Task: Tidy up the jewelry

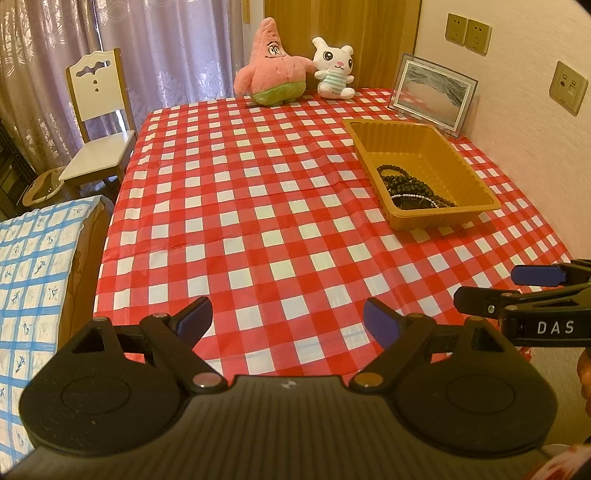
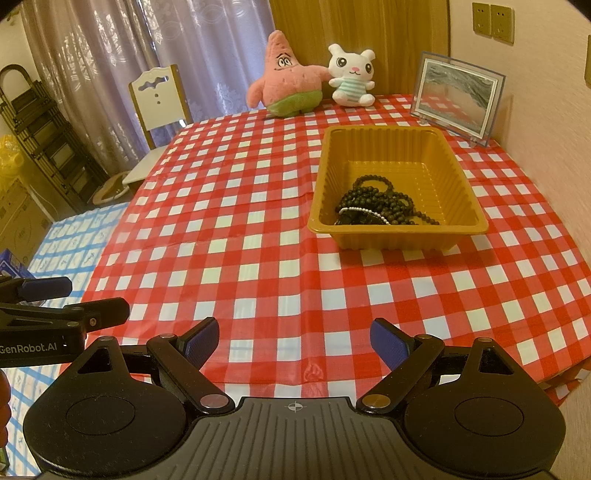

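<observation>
Far left in both views: purple curtains (image 1: 173,48), a white chair (image 1: 99,125) w/ wooden frame pushed near the table's left edge, and a blue-checked cloth (image 1: 33,266) on a lower surface beside the table. In the right wrist view a dark folding ladder (image 2: 40,136) leans by the curtains. The table (image 1: 240,206) has a red-and-white checked cover, bare across its left and middle. Left gripper (image 1: 287,319) sits low over the near edge, blue pads spread wide apart, nothing btwn them. At the back centre, a pink starfish plush (image 1: 271,66) w/ a white bunny plush (image 1: 334,70) just beside it on its right, touching arms. Right of centre is the gold plastic tray (image 2: 397,236); the jewelry (image 2: 376,203), a heap of black bead strands plus a thin pale beaded chain, lies in the tray's near-left corner. Behind the tray, near the wall, a framed picture (image 2: 458,96) stands upright. Right gripper (image 2: 293,341) also low at the near edge, released, pads wide, empty. Each gripper shows side-on at the other's view edge. Wall sockets (image 1: 467,33) on the right wall.
</observation>
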A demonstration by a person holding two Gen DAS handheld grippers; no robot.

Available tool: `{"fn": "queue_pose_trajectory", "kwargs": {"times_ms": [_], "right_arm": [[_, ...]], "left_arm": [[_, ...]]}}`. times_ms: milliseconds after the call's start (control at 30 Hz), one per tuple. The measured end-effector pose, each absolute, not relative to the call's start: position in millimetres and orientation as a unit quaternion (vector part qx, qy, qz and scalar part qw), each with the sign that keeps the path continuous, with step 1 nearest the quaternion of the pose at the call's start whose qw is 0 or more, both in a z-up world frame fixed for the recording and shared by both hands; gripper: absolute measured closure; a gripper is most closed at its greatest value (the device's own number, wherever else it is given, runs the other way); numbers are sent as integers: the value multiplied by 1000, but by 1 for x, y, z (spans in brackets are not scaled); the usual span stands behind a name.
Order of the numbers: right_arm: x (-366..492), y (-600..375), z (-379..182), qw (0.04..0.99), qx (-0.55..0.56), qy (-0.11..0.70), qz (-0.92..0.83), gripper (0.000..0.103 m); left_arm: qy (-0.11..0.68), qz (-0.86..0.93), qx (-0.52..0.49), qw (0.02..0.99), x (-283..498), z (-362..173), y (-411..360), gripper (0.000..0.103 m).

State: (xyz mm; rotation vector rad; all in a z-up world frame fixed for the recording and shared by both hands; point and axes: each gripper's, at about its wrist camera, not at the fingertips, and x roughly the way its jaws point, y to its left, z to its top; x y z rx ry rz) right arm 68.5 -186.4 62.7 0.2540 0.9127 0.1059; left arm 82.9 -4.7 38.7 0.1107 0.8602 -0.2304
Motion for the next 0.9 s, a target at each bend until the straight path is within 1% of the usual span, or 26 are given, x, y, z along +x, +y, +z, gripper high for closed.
{"fn": "queue_pose_trajectory", "kwargs": {"times_ms": [900], "right_arm": [[71,-187,62,888,124,440,51,15]], "left_arm": [[415,-112,56,901,85,41,-10,15]]}}
